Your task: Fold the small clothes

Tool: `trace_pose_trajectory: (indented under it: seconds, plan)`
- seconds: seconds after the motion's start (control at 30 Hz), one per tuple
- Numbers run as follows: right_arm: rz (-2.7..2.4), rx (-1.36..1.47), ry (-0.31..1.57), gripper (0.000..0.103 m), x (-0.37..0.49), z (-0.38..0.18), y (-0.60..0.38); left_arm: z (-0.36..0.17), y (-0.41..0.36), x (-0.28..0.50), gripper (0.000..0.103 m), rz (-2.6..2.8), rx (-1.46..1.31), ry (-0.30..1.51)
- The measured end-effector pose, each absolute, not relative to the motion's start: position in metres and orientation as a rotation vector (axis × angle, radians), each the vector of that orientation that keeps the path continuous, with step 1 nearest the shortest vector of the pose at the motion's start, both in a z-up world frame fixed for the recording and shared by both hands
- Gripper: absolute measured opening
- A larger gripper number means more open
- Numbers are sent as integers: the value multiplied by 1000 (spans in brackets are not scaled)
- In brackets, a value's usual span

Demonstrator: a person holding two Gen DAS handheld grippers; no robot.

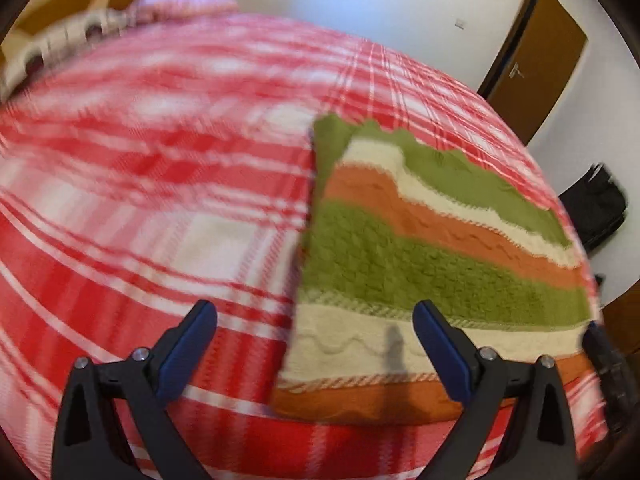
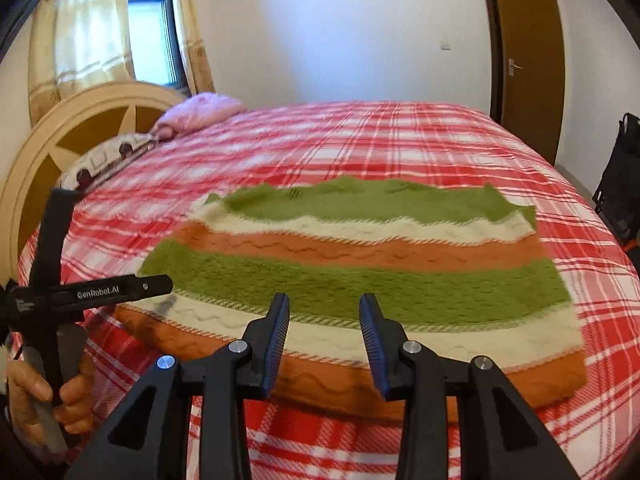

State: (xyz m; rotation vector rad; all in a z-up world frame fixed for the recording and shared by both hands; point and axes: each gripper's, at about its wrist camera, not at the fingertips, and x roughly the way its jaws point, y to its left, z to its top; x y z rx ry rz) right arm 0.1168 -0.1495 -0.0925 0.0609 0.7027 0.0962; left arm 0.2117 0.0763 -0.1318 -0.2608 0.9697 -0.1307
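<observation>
Right wrist: right gripper (image 2: 324,340) jaws narrowly apart, empty, above near edge of folded striped sweater (image 2: 360,264) lying flat on plaid bed (image 2: 400,140). Left gripper (image 1: 316,354) jaws wide, empty, over the sweater's left corner; pillow (image 2: 200,114), door (image 2: 524,60) beyond.

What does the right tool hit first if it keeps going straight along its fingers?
Probably the striped knit garment: the right tool stands open, empty, angled down at its near orange and cream bands. Nothing shows between; depth is unclear.
</observation>
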Motion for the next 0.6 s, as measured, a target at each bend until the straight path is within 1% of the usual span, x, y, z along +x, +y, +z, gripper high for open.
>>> trace_pose_trajectory:
  seconds: [0.13, 0.27, 0.37, 0.47, 0.6]
  plan:
    - [123, 105, 814, 38, 127, -123, -150, -131, 64, 212, 101, -130, -222, 949]
    - [121, 84, 806, 38, 123, -129, -148, -130, 57, 221, 101, -177, -244, 947]
    - [120, 63, 812, 38, 125, -126, -145, -129, 53, 235, 103, -193, -282, 952]
    - [104, 93, 735, 38, 131, -107, -156, -126, 55, 250, 103, -234, -352, 951]
    - [41, 83, 713, 38, 167, -92, -163, -128, 63, 271, 102, -267, -514, 950]
